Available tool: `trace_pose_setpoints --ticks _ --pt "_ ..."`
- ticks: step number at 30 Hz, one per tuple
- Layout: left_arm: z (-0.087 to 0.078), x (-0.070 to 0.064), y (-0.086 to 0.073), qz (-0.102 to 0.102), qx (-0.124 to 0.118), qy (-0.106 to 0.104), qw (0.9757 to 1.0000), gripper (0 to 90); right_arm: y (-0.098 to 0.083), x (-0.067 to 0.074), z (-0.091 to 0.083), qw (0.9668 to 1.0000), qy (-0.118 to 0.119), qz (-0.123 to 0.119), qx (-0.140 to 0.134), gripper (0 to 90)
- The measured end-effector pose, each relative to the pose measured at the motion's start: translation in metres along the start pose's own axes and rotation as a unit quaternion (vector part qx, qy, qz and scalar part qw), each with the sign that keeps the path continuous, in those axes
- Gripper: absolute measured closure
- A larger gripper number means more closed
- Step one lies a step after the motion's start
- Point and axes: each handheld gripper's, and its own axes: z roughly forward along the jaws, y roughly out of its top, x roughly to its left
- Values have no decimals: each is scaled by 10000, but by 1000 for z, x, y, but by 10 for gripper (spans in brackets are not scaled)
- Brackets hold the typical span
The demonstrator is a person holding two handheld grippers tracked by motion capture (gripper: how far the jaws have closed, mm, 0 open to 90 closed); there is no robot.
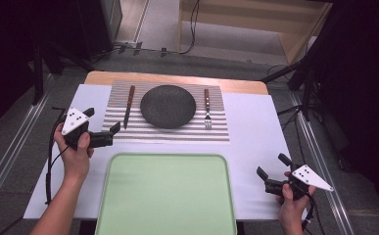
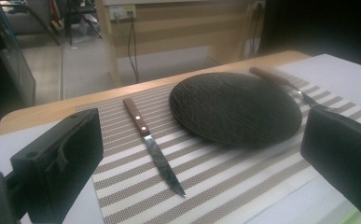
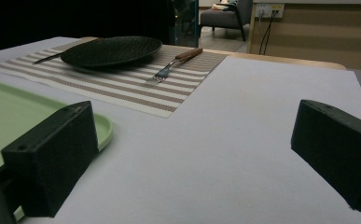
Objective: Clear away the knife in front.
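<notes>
A dark round plate point(image 1: 168, 106) point(image 2: 234, 107) point(image 3: 110, 50) sits in the middle of a striped placemat point(image 1: 167, 133). A wooden-handled knife point(image 1: 128, 106) point(image 2: 154, 145) lies left of the plate. On the plate's right lies a wooden-handled fork point(image 1: 207, 108) point(image 3: 173, 64) point(image 2: 290, 86). My left gripper point(image 1: 101, 121) point(image 2: 206, 172) is open at the mat's left edge, beside the knife, holding nothing. My right gripper point(image 1: 271, 165) point(image 3: 192, 154) is open low over the white cover at the front right, with nothing between its jaws.
A pale green tray point(image 1: 167, 196) point(image 3: 10, 116) lies at the table's front centre, between the two hands. A white cover point(image 1: 255, 127) spreads over the wooden table. Cables and furniture legs stand on the floor beyond the far edge.
</notes>
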Motion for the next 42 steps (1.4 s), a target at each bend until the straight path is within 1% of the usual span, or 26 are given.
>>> trace_pose_setpoints --ticks 6,12,15,19,21,24,26,27,31,34,35,38,40,41,42 --pt "11 4 3 -7 58 18 10000 0 0 0 0 10000 -10 2 10 0" --pt "20 11 8 -43 207 46 9998 0 0 0 0 10000 -16 1 23 0" --pt "25 14 11 -82 279 31 9996 0 0 0 1 10000 -28 -6 27 0" --pt "34 18 13 -233 415 32 9989 0 0 0 0 10000 -42 -10 25 0" --pt "39 20 13 -254 465 50 9986 0 0 0 0 10000 -28 1 15 0" --pt "46 19 14 -222 652 39 9976 0 0 0 0 10000 -26 -1 16 0" --pt "54 20 15 -287 773 -10 9966 0 0 0 0 10000 -23 11 20 0" --pt "54 20 15 -287 773 -10 9966 0 0 0 0 10000 -22 1 16 0" --pt "64 22 15 -298 933 -21 9952 0 0 0 0 10000 -22 15 9 0" --pt "72 24 16 -372 1028 -61 9940 12 0 0 0 10000 -25 15 18 0" --pt "75 24 17 -381 1066 -38 9936 13 0 0 0 10000 -27 13 20 0" --pt "85 26 18 -482 1211 12 9915 43 0 0 0 10000 -24 14 19 0" --pt "91 28 18 -527 1341 75 9895 64 0 0 0 10000 -16 22 18 0" --pt "94 28 18 -562 1391 112 9886 87 0 0 0 10000 -18 20 14 0" --pt "97 29 18 -581 1439 125 9878 137 0 -1 0 10000 -14 19 14 0"
